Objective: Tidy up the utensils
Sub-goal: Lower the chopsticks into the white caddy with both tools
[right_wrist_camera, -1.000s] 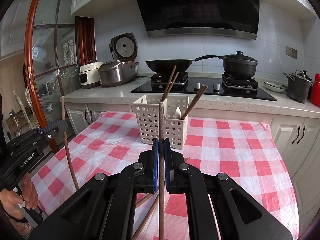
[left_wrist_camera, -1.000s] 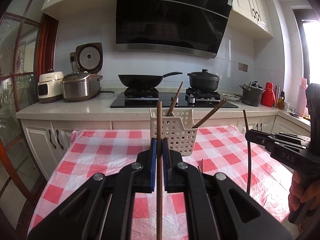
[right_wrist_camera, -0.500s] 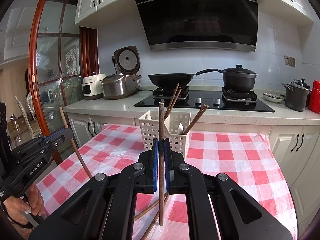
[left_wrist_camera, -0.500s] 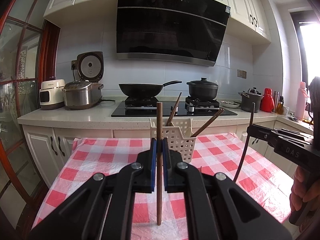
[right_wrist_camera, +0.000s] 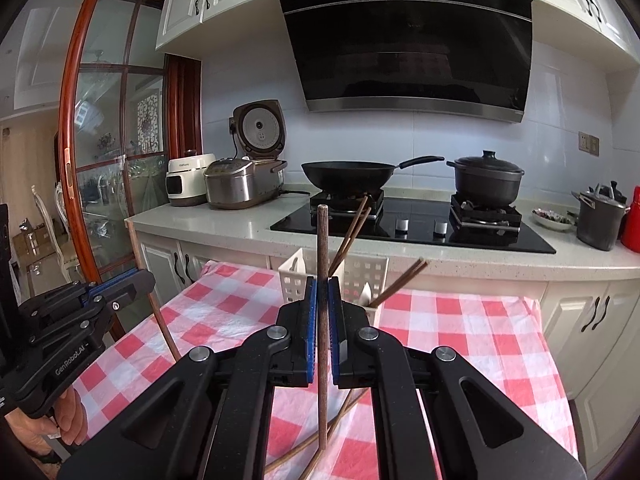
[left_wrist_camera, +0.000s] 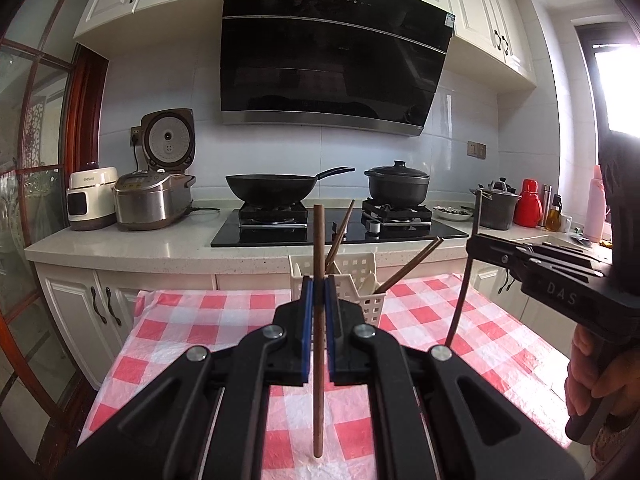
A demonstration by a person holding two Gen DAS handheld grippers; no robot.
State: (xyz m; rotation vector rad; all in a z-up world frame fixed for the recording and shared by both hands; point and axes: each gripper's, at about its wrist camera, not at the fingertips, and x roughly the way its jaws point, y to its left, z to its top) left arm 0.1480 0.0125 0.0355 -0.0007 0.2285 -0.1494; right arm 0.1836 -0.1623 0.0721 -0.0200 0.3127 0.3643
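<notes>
The left gripper (left_wrist_camera: pixel 316 300) is clamped on one upright chopstick (left_wrist_camera: pixel 318 264), the right gripper (right_wrist_camera: pixel 322 304) on another (right_wrist_camera: pixel 323 280). Both have been raised since a second ago; lower tips now hang clear above the checked tablecloth (left_wrist_camera: pixel 208 320), short of the white basket (left_wrist_camera: pixel 368 276).
</notes>
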